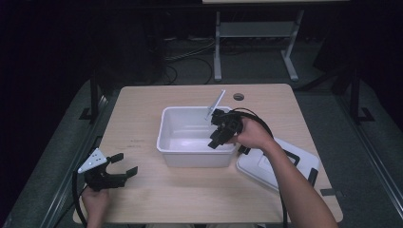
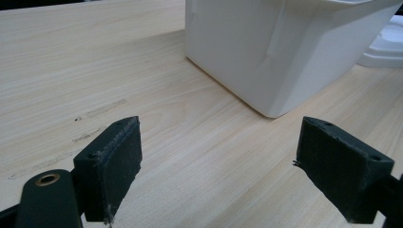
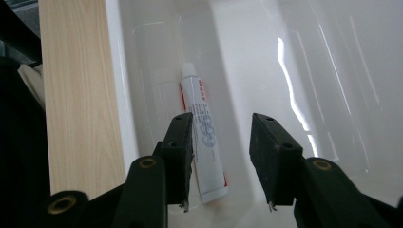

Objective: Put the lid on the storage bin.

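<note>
A white tube with red and grey print (image 3: 203, 128) lies flat on the floor of a white plastic bin (image 1: 164, 127), close to one wall. My right gripper (image 1: 216, 141) reaches down into the bin's right side. In the right gripper view its jaws (image 3: 222, 124) stand apart over the tube's lower half; the tube lies next to the left jaw and no pad presses on it. My left gripper (image 1: 126, 163) rests open near the table's front left. Nothing but bare wood lies between its jaws (image 2: 223, 142), which face the bin's outer wall (image 2: 247, 52).
The bin's white lid (image 1: 266, 166) with black clips lies flat on the table to the right of the bin, partly under my right forearm, and its edge shows past the bin (image 2: 387, 45). The wooden table (image 1: 142, 109) has a cable hole (image 1: 238, 97) at the back.
</note>
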The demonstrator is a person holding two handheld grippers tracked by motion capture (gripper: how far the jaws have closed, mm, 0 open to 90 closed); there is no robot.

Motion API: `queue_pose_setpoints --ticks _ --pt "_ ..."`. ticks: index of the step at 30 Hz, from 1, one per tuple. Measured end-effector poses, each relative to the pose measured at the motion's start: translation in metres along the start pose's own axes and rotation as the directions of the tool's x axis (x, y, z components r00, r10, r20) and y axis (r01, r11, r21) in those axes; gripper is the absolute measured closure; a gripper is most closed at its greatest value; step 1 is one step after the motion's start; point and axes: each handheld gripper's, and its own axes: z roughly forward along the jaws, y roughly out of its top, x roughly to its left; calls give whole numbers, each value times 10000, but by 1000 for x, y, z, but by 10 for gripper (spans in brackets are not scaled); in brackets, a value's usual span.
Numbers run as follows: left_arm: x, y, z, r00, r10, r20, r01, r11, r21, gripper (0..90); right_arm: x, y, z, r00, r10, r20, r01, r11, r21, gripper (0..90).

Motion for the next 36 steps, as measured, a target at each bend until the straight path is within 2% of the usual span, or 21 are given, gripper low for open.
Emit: queue_pose_setpoints --ticks 3,12,16,21,29,33,36 --pt "0 0 0 10000 -3 43 3 10000 -8 147 1 -1 -6 9999 113 115 -113 9999 15 534" --pt "-1 0 0 10000 17 29 -17 10000 -12 147 7 -4 -29 9982 205 561 -198 9997 -129 484" --pt "-2 0 1 10000 34 23 -35 10000 65 147 9 -7 -40 9972 228 715 -217 9996 -162 419" --pt "-1 0 1 10000 5 8 -5 10000 64 147 10 -13 -53 9951 363 915 -336 9990 -305 381" --pt "-1 -1 0 10000 34 -17 -34 10000 23 147 11 -27 -70 9913 501 1214 -437 9976 -545 371" --pt "-1 0 0 10000 27 -5 -27 10000 27 147 12 -34 -80 9890 816 1237 -747 9954 -600 351" --pt "-1 0 0 10000 18 1 -18 10000 22 147 14 -40 -86 9864 827 1421 -748 9954 -602 353"
